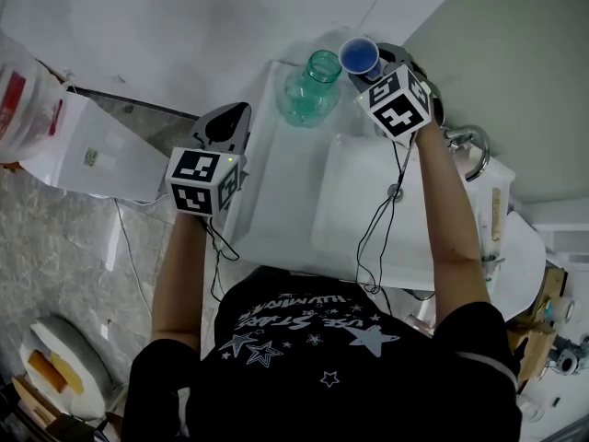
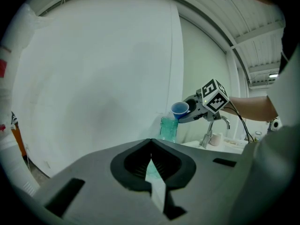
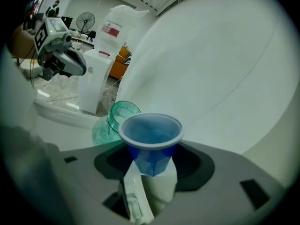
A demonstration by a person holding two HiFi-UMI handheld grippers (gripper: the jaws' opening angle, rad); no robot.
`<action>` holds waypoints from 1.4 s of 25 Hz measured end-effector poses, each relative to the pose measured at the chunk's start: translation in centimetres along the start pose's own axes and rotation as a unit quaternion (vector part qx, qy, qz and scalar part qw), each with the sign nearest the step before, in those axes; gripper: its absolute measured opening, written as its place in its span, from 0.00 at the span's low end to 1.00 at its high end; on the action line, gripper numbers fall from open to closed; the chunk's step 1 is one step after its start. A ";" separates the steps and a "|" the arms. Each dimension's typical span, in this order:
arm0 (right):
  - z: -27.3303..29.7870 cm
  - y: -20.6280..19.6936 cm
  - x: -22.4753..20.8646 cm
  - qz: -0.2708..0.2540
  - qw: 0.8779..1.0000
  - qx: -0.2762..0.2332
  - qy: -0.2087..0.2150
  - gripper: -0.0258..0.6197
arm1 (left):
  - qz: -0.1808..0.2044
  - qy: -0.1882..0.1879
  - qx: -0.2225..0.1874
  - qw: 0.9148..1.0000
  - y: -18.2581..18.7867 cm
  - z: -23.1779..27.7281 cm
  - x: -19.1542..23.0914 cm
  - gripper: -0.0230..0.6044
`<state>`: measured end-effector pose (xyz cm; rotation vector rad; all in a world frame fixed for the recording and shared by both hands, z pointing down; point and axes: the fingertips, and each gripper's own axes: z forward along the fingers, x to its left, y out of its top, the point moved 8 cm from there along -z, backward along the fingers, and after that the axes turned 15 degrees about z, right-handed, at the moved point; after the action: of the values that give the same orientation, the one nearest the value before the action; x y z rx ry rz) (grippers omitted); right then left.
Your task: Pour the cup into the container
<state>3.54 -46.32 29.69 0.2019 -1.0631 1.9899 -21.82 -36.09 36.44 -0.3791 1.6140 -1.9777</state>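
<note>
1. Jaws of the right gripper stand fairly wide and press on the lower body of the blue cup, which sits between them with its open mouth up.
2. The cup is tipped slightly toward the container. Its rim is just beside the container's open mouth and a little above it, and the two do not touch. The cup's inside looks blue, and I cannot tell whether anything is in it.
3. The container is a translucent green jar. It stands upright at the far edge of the white worktop, close to the wall and just left of the sink basin.
4. The left gripper has its jaws brought together with nothing between them. It hangs at the worktop's left edge, well apart from the cup and the container, and points toward them.
5. A tap stands at the basin's far right side, near the right gripper.
6. A black cable runs from the right gripper down across the basin toward the person.
</note>
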 end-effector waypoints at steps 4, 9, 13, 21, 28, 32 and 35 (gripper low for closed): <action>0.0 0.2 0.2 -0.002 1.000 0.002 -0.003 0.43 | -0.002 -0.003 -0.005 1.000 0.2 0.0 -0.2 0.05; 0.3 0.4 0.6 -0.035 0.999 0.017 -0.021 0.43 | -0.004 -0.004 -0.009 1.000 0.3 -0.2 -0.3 0.05; 0.3 0.7 0.7 -0.081 0.995 0.029 -0.046 0.43 | -0.006 -0.004 -0.011 1.000 0.1 -0.4 -0.3 0.05; 0.4 1.4 0.9 -0.122 0.988 0.047 -0.078 0.43 | -0.012 -0.009 -0.017 1.000 -0.1 -0.5 -0.6 0.05; 0.9 1.3 0.7 -0.146 0.982 0.063 -0.103 0.43 | -0.014 -0.012 -0.021 1.000 -0.1 -0.3 -0.7 0.05; 1.0 1.3 0.7 -0.162 0.978 0.065 -0.113 0.43 | -0.015 -0.013 -0.022 1.000 -0.1 -0.2 -0.7 0.05; 1.1 1.4 0.7 -0.167 0.977 0.064 -0.113 0.43 | -0.017 -0.013 -0.022 1.000 -0.1 0.0 -0.8 0.05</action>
<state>1.85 -47.09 29.87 0.6473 -0.9674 1.7576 -21.19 -35.56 36.67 -0.4494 1.6484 -1.9562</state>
